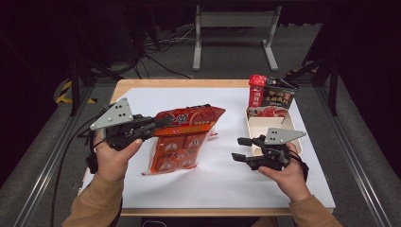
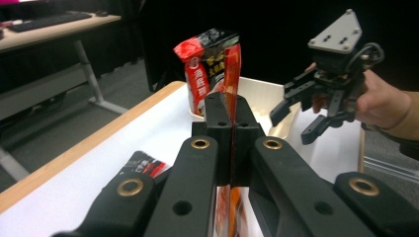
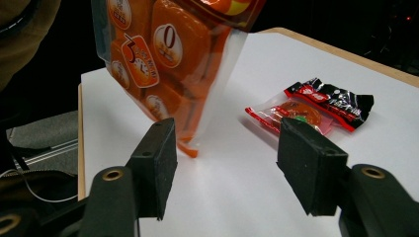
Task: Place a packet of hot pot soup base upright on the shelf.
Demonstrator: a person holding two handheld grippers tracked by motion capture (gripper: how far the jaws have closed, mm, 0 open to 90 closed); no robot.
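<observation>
A large orange snack bag point(image 1: 182, 142) hangs tilted over the white table cover, its lower corner touching the surface. My left gripper point(image 1: 163, 122) is shut on the bag's upper left edge. In the left gripper view the jaws point(image 2: 230, 106) pinch the bag's thin edge point(image 2: 232, 69). My right gripper point(image 1: 238, 148) is open to the right of the bag, with nothing between its fingers. In the right gripper view the open gripper point(image 3: 230, 148) faces the bag's lower part point(image 3: 168, 54), and a small red and black packet point(image 3: 311, 111) lies on the table behind it.
A beige tray point(image 1: 252, 124) stands at the right with red and black packets point(image 1: 272, 92) upright at its far end. The white cover point(image 1: 213, 179) spans a wooden table. Behind the table stand a metal frame point(image 1: 234, 21) and cables on the floor.
</observation>
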